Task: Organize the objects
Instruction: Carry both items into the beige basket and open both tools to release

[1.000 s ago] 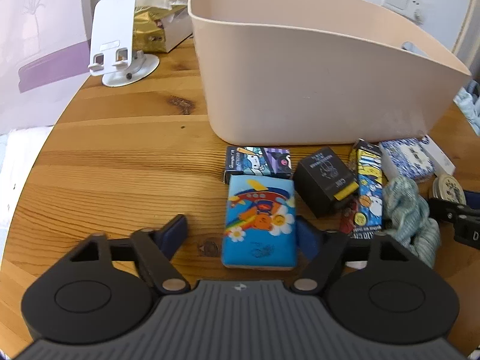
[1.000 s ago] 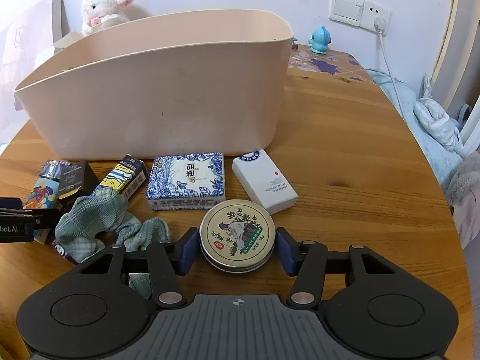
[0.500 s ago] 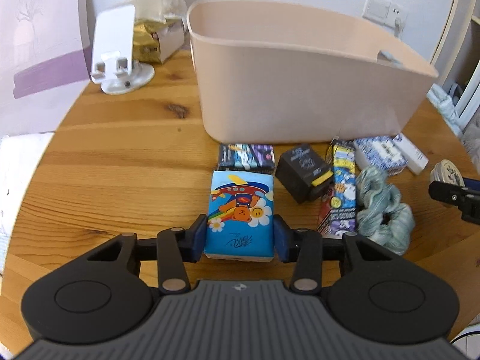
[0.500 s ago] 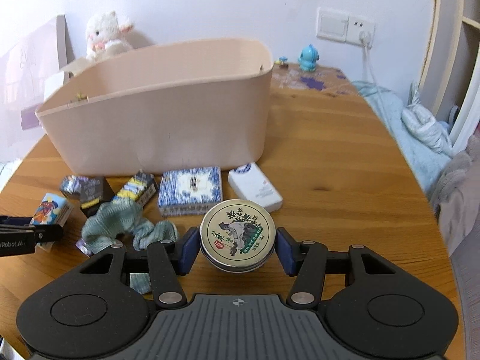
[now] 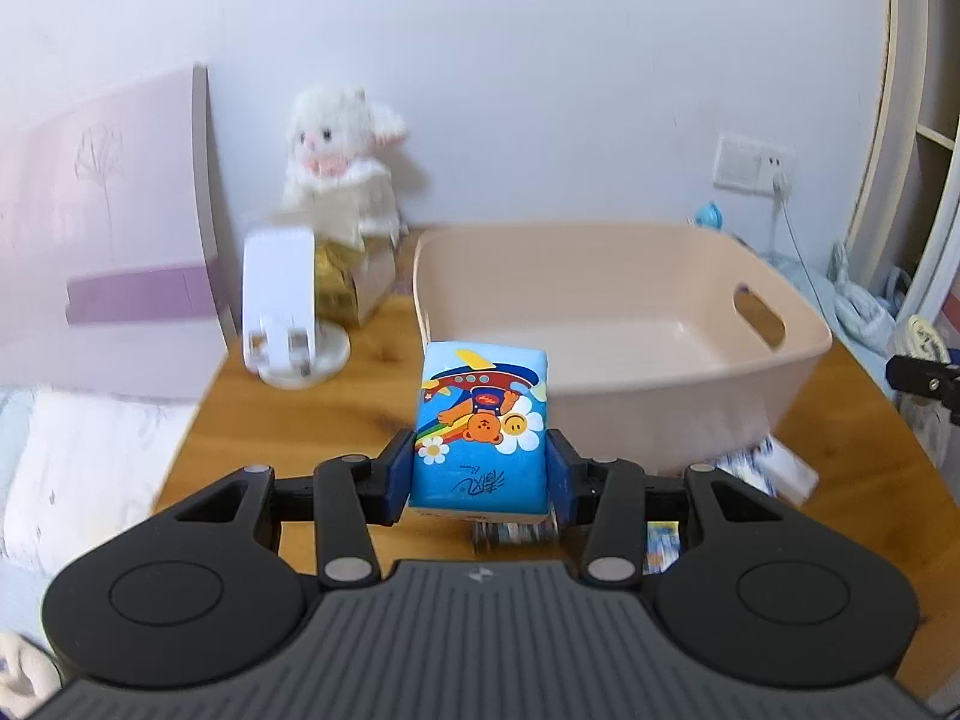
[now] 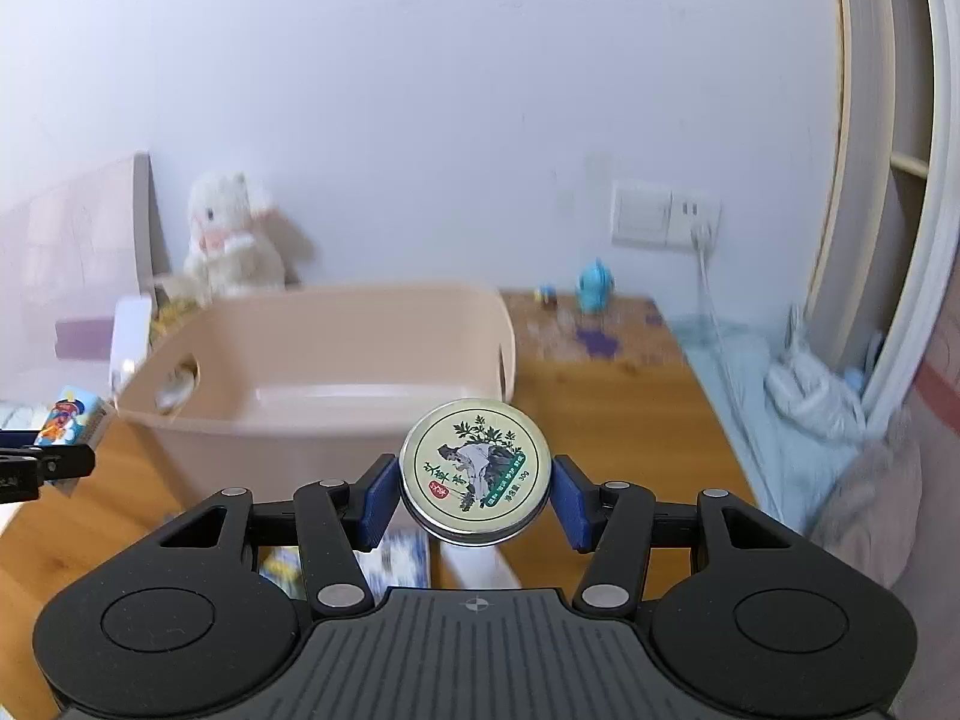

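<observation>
My left gripper is shut on a blue tissue pack printed with a cartoon bear, held in the air in front of the pink plastic basket. Its inside shows bare. My right gripper is shut on a round tin with a plant drawing on its lid, lifted near the basket's right front corner. In the right wrist view the tissue pack and the left gripper's fingers appear at the far left. Small boxes lie on the table under the grippers, mostly hidden.
A white phone stand, a gold box and a white plush toy stand left of the basket. A blue figurine sits at the wooden table's far right. Bedding lies beyond the right edge.
The left gripper closed on the tissue pack and lifted it off the table. The right gripper rose with the tin. Both views tilted up, so the basket's inside shows now.
</observation>
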